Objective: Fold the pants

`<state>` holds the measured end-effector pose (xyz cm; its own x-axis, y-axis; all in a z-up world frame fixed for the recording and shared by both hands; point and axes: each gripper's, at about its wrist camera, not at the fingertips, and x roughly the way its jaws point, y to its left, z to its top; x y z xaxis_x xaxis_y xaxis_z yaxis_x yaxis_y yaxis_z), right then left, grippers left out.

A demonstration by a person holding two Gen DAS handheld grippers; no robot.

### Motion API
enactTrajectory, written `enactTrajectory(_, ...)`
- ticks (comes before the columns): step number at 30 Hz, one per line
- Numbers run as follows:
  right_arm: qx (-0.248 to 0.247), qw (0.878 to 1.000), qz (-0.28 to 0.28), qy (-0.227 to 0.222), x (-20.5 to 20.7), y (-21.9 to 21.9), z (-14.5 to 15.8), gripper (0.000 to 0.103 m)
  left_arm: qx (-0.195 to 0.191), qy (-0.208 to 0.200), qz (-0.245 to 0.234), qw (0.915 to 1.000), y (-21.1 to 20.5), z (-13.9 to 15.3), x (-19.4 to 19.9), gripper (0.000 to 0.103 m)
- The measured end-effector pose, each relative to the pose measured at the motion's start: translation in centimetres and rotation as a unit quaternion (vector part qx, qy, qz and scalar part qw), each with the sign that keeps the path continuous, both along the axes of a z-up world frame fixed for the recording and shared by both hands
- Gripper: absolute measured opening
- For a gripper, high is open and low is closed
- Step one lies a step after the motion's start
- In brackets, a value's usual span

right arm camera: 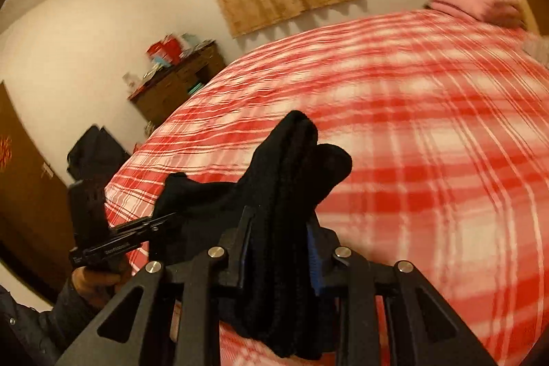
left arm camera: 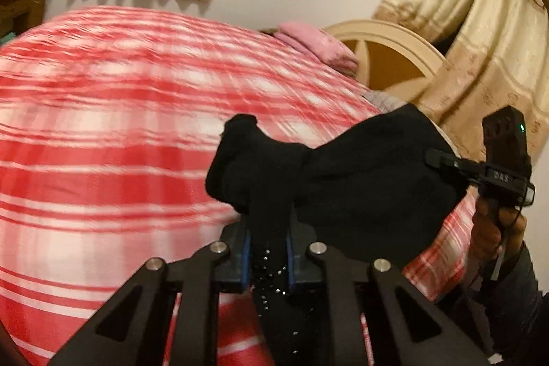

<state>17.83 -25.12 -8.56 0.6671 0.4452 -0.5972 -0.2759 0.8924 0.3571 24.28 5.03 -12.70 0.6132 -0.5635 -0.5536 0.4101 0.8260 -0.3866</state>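
While the bed (right arm camera: 429,126) is spreading out wide under its red-and-white checked cover, giving plenty of open room ahead of both tools, the black pants (left arm camera: 343,174) are hanging bunched in the air above its near part, strung between the two grippers. The blur in both views is suggesting quick motion, and that looks to me like the main risk: a fast swing could be tugging the cloth out of one grip, or landing it crumpled so the fold comes out crooked. The pink folded blanket (left arm camera: 315,43) and the cream headboard (left arm camera: 387,57) are sitting well apart at the far end, and the wooden dresser (right arm camera: 171,88) is standing off beyond the bed's far edge, so nothing is crowding the lay-down.

The left gripper (left arm camera: 269,258) is pinching a studded stretch of the pants, its jaws closed tight on the fabric. The right gripper (right arm camera: 279,252) is doing likewise, its jaws clamped on a thick wad that is spilling over both sides and could be slipping.
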Motion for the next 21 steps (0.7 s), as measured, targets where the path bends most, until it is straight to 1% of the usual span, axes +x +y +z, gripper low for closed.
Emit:
enactTrajectory(2,-0.001,1.0,0.025,0.001,2.6,2.3,0.4,0.028,0.014,-0.012,0.033,0.9993,2.7,1.0,0.3,0.016)
enactTrajectory(5,0.004,0.998,0.069,0.0,7.9,7.1,0.5,0.028,0.035,-0.019,0.088,0.9953,6.8,1.7,0.5,0.016)
enactTrajectory(7,0.013,0.996,0.09,0.001,10.1,9.9,0.2,0.028,0.055,-0.02,0.134,0.9892,9.9,1.9,0.4,0.016)
enactTrajectory(9,0.014,0.993,0.116,0.008,12.5,13.7,-0.9,0.028,0.07,-0.019,0.164,0.9837,11.7,1.7,0.1,0.016)
enactTrajectory(11,0.016,0.99,0.138,0.024,14.2,17.3,-2.4,0.028,0.079,-0.004,0.19,0.9786,13.6,0.8,0.1,0.016)
enactTrajectory(15,0.013,0.987,0.152,0.046,16.2,21.3,-5.4,0.028,0.079,0.029,0.215,0.9729,16.1,-1.6,0.7,0.016)
enactTrajectory(17,0.015,0.987,0.148,0.054,16.8,21.9,-6.4,0.028,0.071,0.038,0.22,0.9722,16.5,-2.6,1.2,0.016)
enactTrajectory(18,0.018,0.988,0.144,0.06,17.1,21.8,-6.8,0.028,0.076,0.037,0.22,0.9718,16.4,-2.7,1.2,0.018)
enactTrajectory(20,0.02,0.988,0.14,0.067,17.5,21.4,-7.4,0.028,0.103,0.032,0.219,0.9696,15.6,-3.1,1.6,0.025)
enactTrajectory(21,0.018,0.988,0.138,0.071,17.6,21.2,-7.8,0.028,0.111,0.031,0.221,0.9684,15.3,-3.1,1.7,0.031)
